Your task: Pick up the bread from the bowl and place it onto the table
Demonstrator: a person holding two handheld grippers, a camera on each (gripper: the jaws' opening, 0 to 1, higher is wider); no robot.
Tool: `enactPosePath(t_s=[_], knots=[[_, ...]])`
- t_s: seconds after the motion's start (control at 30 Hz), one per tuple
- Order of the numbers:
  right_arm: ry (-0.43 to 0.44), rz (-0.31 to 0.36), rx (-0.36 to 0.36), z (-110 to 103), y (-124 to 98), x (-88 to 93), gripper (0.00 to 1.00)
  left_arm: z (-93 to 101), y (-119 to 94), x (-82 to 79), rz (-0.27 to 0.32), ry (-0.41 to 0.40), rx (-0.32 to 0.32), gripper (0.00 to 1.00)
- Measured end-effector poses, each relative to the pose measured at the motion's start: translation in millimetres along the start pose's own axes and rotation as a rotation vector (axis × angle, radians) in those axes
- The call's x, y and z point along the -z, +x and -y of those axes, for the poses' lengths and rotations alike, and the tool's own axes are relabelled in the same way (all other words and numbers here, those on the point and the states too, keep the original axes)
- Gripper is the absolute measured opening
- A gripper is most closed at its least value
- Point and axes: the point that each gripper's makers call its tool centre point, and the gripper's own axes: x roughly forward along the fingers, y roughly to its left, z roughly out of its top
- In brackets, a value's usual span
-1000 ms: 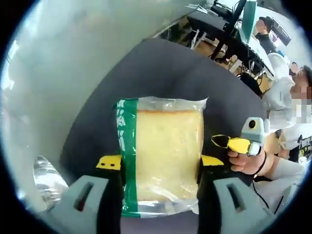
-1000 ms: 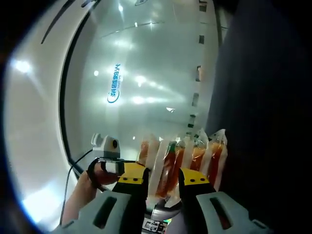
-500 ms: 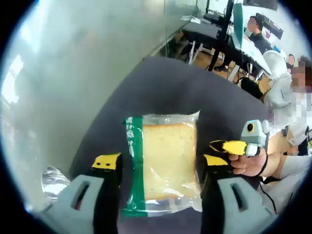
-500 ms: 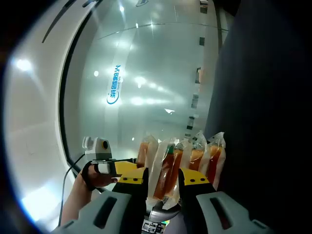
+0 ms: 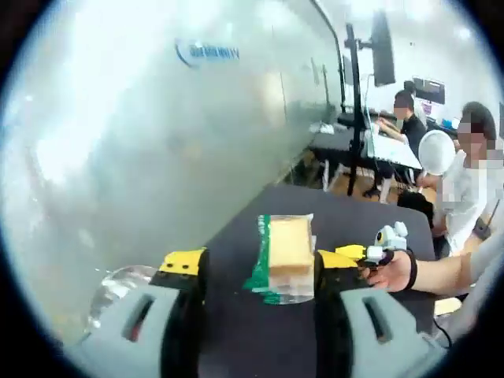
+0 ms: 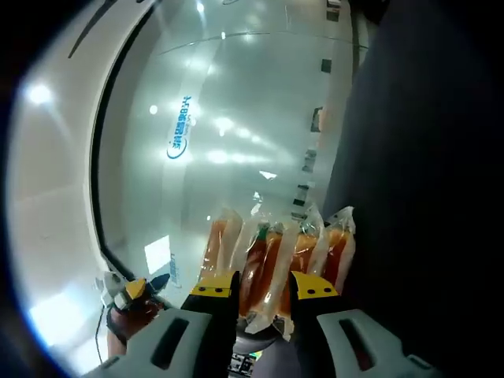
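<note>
In the left gripper view, the left hand-held gripper (image 5: 256, 272) has its two jaws spread wide, with nothing between them in contact. Ahead of the jaws, the bread (image 5: 289, 248), a pale slice sealed in a clear wrapper with a green band down one side, lies flat on the dark table (image 5: 370, 224), apart from both jaw tips. A crumpled clear plastic thing (image 5: 118, 285) sits at the table's near edge, just beside the left jaw; whether it is the bowl cannot be told. To the right of the bread, the right hand-held gripper (image 5: 368, 253) comes into the picture, held in a person's hand (image 5: 394, 273) with a dark band at the wrist. A frosted glass wall (image 5: 157, 142) with a blue logo runs along the far side of the table, and beyond it people sit at desks with a monitor on a stand (image 5: 383, 47).

In the right gripper view, the right hand-held gripper (image 6: 264, 283) has its jaws drawn close and is pinching a sausage pack (image 6: 272, 252), a row of orange-red sausages in clear, crimped plastic that stands up between the yellow-tipped jaws. The dark table (image 6: 425, 173) fills the right side of this view and the glass wall (image 6: 228, 142) with the blue logo the middle. At the lower left, the left hand-held gripper (image 6: 130, 290) shows small, held in a hand (image 6: 134, 319)
</note>
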Motion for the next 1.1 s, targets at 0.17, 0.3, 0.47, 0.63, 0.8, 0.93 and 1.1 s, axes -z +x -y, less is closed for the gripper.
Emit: enactPosePath(t_s=[0.17,0.3,0.47,0.63,0.8,0.93,1.1], knots=[[-0.065,-0.01,-0.008,-3,-1,4.2,0.22,2.4,-90,31.4,0.239,-0.014,-0.097,0.45],[-0.125,0.018,-0.1,-23,2,-0.3,0.27,6.0,-139,76.7,0.425,-0.302,-0.114,0.46],[-0.307,0.068,-0.197,-53,-2,-6.3,0.32,-9.0,-170,135.3,0.551,-0.275,-0.341,0.45],[-0.389,0.068,-0.225,-61,-5,-2.1,0.32,1.3,-156,170.3,0.607,-0.341,-0.331,0.44],[-0.478,0.114,-0.361,-93,-13,-2.5,0.4,-8.7,-137,224.7,0.6,-0.491,-0.423,0.31],[-0.485,0.14,-0.4,-106,-20,-6.8,0.46,-1.0,-133,222.7,0.572,-0.443,-0.412,0.33],[-0.466,0.165,-0.45,-117,-22,-12.5,0.48,0.5,-119,243.4,0.518,-0.544,-0.367,0.33]])
